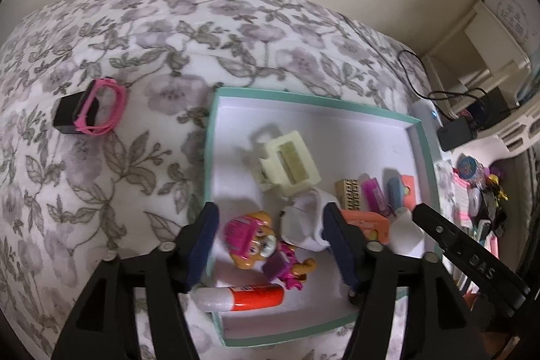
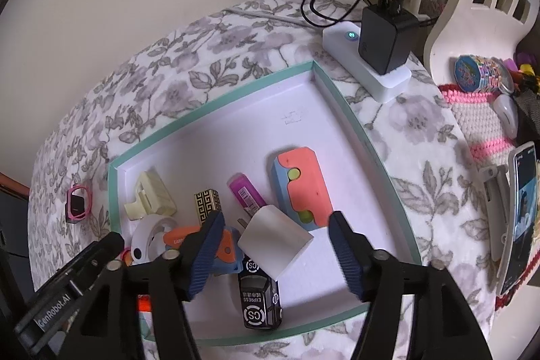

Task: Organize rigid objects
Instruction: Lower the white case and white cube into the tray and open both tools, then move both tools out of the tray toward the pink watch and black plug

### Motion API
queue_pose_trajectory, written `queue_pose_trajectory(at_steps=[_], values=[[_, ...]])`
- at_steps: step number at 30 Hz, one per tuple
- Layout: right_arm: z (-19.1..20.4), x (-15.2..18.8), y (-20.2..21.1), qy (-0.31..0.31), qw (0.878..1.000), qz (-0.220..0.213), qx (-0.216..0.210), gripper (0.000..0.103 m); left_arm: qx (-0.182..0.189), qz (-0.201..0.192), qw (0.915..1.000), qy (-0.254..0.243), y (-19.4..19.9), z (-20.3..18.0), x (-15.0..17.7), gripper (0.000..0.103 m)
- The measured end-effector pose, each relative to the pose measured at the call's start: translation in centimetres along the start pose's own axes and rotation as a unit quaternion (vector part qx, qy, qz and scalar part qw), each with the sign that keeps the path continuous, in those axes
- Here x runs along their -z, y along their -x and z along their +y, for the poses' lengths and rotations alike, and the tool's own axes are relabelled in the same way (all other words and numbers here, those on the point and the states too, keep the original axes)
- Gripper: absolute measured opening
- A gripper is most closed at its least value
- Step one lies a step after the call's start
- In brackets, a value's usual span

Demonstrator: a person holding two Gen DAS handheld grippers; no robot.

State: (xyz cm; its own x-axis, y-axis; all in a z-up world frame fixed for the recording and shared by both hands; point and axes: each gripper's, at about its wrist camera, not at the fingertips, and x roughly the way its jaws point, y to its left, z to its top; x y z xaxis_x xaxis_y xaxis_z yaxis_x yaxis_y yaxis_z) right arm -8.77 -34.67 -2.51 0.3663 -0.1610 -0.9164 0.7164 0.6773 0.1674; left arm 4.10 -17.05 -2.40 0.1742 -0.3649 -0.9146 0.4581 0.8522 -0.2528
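Observation:
A shallow teal-rimmed white tray lies on the floral bedspread; it also shows in the right wrist view. Inside lie a pink pup figure, a cream hair claw, a red-and-white glue stick, a white round gadget, a white plug cube, a black toy car, an orange-and-blue block and a purple tube. A pink watch lies outside, left of the tray. My left gripper is open above the pup figure. My right gripper is open around the plug cube.
A white power strip with a black charger and cable sits behind the tray. A phone, a knitted mat and small clutter lie at the right. A wall runs behind the bed.

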Motion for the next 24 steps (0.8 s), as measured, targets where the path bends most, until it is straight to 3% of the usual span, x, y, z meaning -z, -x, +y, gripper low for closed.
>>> queue_pose_trajectory(at_steps=[1,2,5,7,24], values=[[0.1,0.0,0.0,0.003,1.0,-0.003,0.003,0.085,-0.007,-0.002,1.0,0.002,0.0,0.2,0.0,0.086],[0.2,-0.1,0.0,0.006,1.0,-0.005,0.005,0.088,-0.016,-0.005,0.9999,0.005,0.0,0.5,-0.1,0.088],[0.3,-0.2,0.0,0.012,1.0,-0.009,0.009,0.093,-0.035,-0.008,0.9992,0.015,0.0,1.5,-0.2,0.089],[0.4,-0.2,-0.1,0.015,1.0,-0.012,0.012,0.103,-0.038,-0.007,0.9989,0.027,0.0,2.2,-0.3,0.089],[1.9,-0.1,0.7,0.04,0.998,-0.052,0.003,0.103,-0.085,-0.047,0.9933,0.062,1.1,5.9,-1.3,0.093]])
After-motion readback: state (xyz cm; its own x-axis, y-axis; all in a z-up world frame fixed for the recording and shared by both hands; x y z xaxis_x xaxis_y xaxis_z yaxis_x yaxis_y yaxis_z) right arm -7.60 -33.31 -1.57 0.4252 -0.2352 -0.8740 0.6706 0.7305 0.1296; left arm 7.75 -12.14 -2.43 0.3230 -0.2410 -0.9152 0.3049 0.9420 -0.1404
